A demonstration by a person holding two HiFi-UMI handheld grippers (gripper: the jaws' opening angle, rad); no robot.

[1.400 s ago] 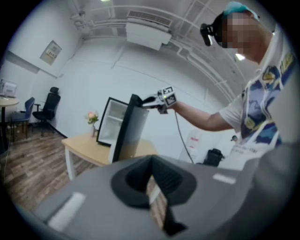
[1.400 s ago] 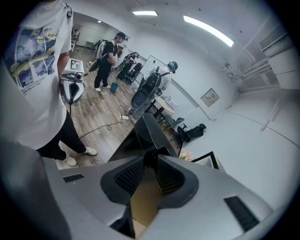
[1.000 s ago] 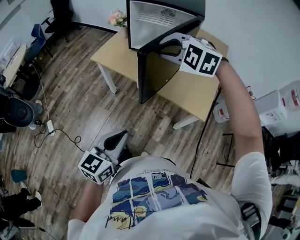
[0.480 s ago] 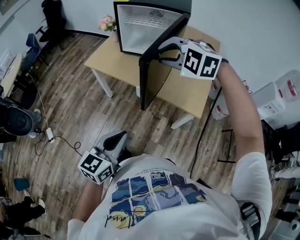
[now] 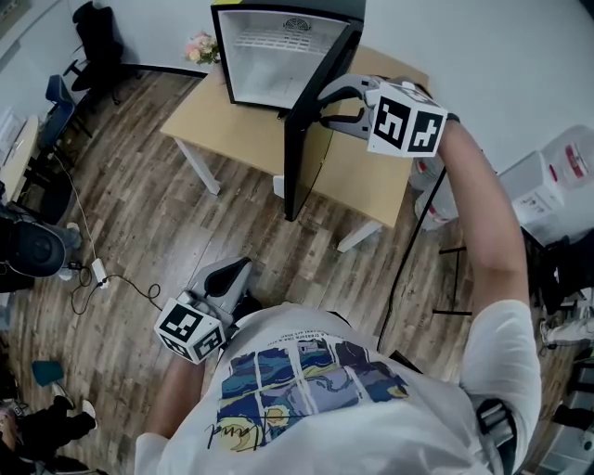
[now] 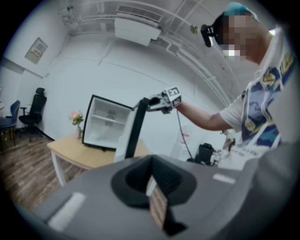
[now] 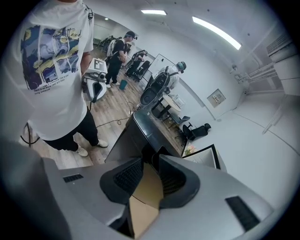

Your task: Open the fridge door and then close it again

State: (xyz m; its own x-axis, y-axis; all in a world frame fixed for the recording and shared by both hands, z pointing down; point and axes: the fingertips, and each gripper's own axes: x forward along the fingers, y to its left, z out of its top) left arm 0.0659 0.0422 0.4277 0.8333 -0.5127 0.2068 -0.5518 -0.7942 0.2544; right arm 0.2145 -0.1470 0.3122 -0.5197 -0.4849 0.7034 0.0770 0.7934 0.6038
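Note:
A small black fridge (image 5: 269, 56) stands on a wooden table (image 5: 371, 176), its white inside showing. Its black door (image 5: 302, 158) stands wide open, edge-on to the head view. My right gripper (image 5: 325, 104) is at the door's top corner, shut on the edge; in the right gripper view the door (image 7: 136, 133) runs in between the jaws (image 7: 149, 171). My left gripper (image 5: 232, 278) hangs low at the person's side, shut and holding nothing. The left gripper view shows the fridge (image 6: 105, 123), the door (image 6: 133, 133) and the right gripper (image 6: 154, 102) far off.
Pink flowers (image 5: 200, 46) sit on the table left of the fridge. White containers (image 5: 557, 186) stand at the right. A cable (image 5: 111, 274) and dark equipment (image 5: 28, 246) lie on the wooden floor at left, with office chairs (image 5: 93, 28) beyond. Other people (image 7: 117, 56) stand far back.
The door has swung further open with my right gripper on its top edge, and more of the fridge's inside shows. The left gripper has stayed put.

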